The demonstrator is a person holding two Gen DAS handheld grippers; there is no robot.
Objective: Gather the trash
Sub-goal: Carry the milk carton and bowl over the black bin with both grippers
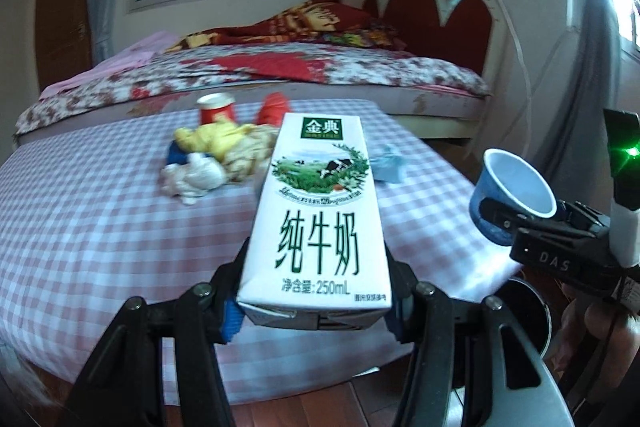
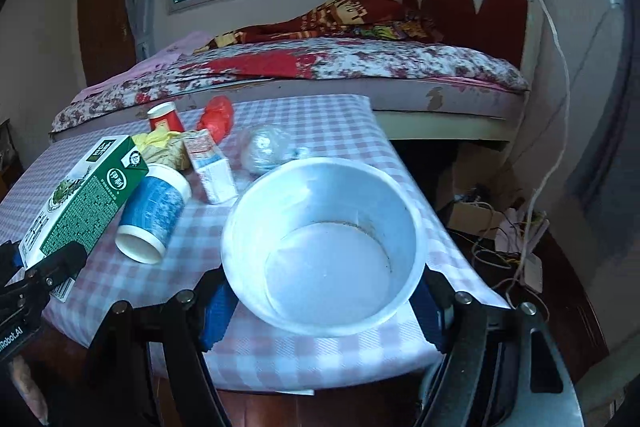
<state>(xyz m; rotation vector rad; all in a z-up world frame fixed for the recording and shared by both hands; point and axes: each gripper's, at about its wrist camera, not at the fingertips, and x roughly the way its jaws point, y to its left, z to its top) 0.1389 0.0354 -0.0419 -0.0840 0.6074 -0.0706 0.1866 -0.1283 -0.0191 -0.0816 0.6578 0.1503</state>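
The checked table (image 2: 328,115) is the landmark, standing in front of a bed (image 2: 360,67). Above its near edge the left gripper (image 1: 316,291) is clamped on a milk carton (image 1: 320,219), whose long axis runs away from the camera toward the bed. Off the table's near right corner the right gripper (image 2: 320,299) is closed around a blue paper cup (image 2: 324,243), mouth tipped up toward the camera. More trash lies farther back on the table: a second blue cup (image 2: 154,217) on its side, a small carton (image 2: 210,167), a yellow wrapper (image 2: 160,147), a red cup (image 2: 165,119), a red bag (image 2: 218,117) and a clear crumpled bag (image 2: 268,147). No bin shows in either view, so I cannot tell which way the held items must travel. The table's floor side is cut off.
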